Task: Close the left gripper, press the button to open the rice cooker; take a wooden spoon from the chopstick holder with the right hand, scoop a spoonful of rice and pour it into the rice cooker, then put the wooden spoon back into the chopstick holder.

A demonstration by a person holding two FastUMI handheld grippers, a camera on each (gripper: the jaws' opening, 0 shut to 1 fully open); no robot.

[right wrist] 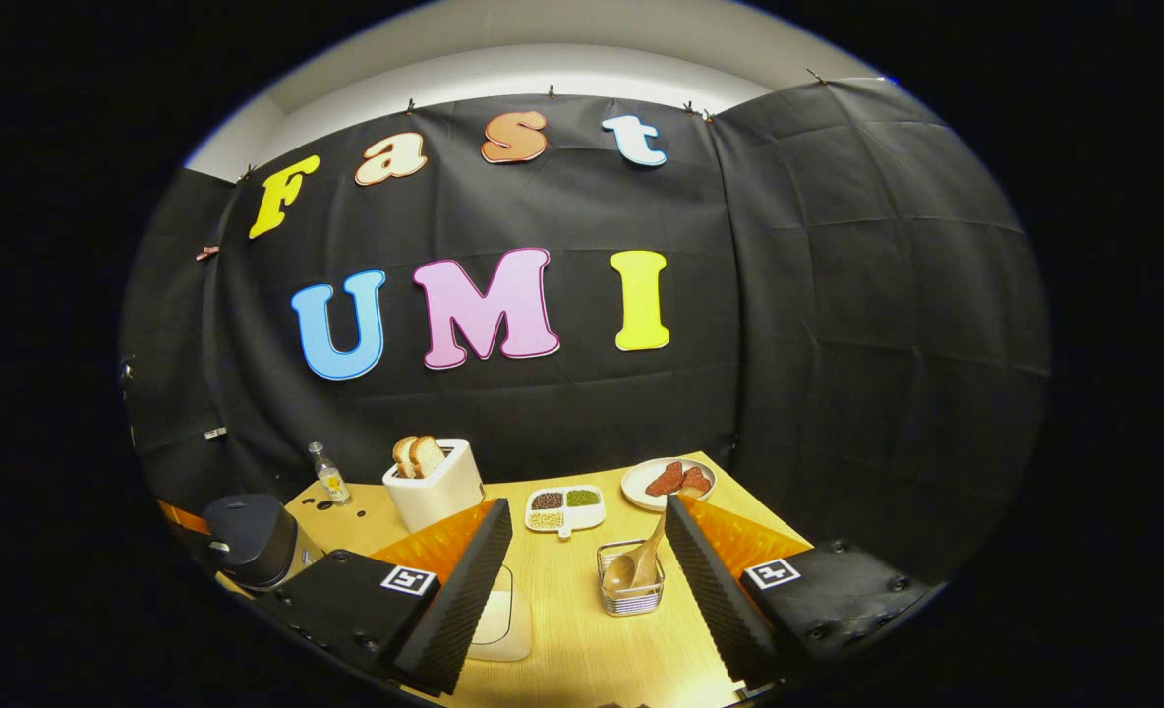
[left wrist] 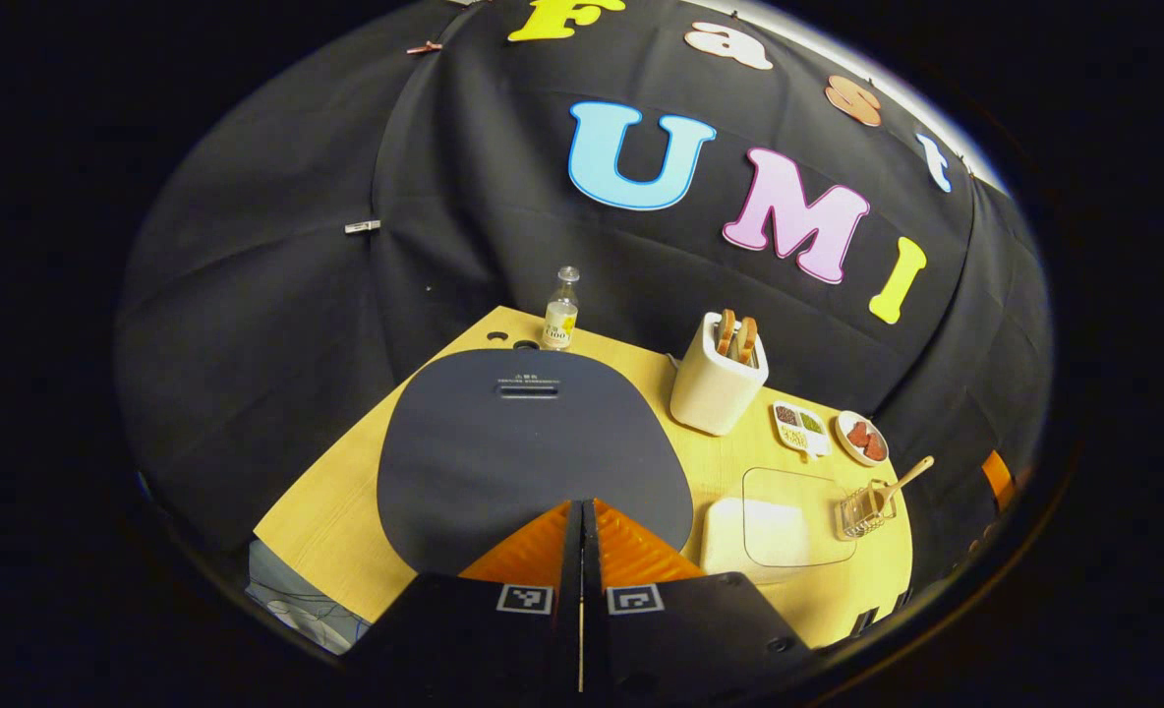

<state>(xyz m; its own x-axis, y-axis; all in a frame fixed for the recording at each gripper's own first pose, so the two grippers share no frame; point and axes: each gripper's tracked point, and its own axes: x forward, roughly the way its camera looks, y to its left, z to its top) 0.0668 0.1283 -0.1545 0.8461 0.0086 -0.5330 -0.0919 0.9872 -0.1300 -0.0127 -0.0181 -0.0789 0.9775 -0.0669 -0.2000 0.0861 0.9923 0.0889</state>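
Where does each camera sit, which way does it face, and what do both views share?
Left gripper view: rides the left gripper, fingers closed, looking down over the dark rice cooker lid.
Right gripper view: rides the right gripper, fingers spread, facing the wooden spoon in its wire holder.
Shared: toaster, bottle, divided dish, wooden table.

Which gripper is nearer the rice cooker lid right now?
Left. The left gripper hangs shut directly over the rice cooker lid. The right gripper is open off to the side, facing the wooden spoon in its holder.
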